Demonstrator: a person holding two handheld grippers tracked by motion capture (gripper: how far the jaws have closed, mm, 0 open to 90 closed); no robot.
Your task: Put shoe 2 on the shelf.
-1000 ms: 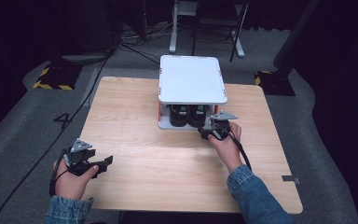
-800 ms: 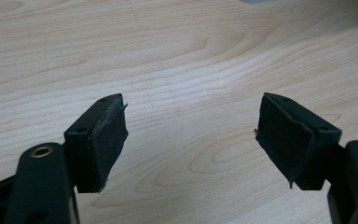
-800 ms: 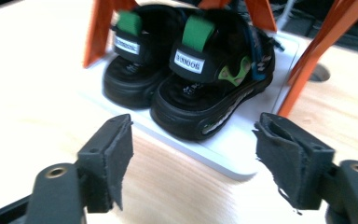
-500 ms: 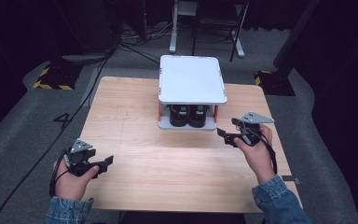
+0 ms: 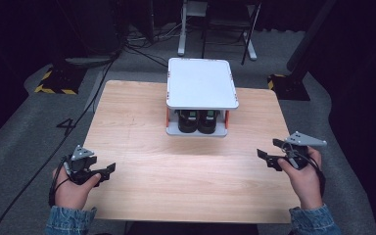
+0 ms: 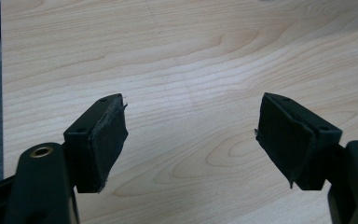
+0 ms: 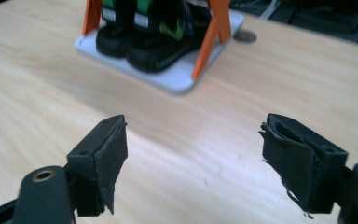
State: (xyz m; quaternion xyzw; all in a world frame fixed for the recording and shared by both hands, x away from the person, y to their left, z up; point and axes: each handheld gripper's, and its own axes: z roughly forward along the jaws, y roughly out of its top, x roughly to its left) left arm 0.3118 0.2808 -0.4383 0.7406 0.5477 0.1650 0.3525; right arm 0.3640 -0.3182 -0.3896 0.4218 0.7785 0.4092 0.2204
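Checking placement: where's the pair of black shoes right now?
In the high view, the black shoes sit side by side on the lower tier of the white rack, at the table's far centre, ahead of both grippers.

Black shoes (image 5: pixel 199 122) — apparently a pair — upright on the rack's (image 5: pixel 201 83) lower shelf.

shoes (image 5: pixel 198 122) sit in the rack (image 5: pixel 201 83) at the table's (image 5: pixel 142 122) far middle.
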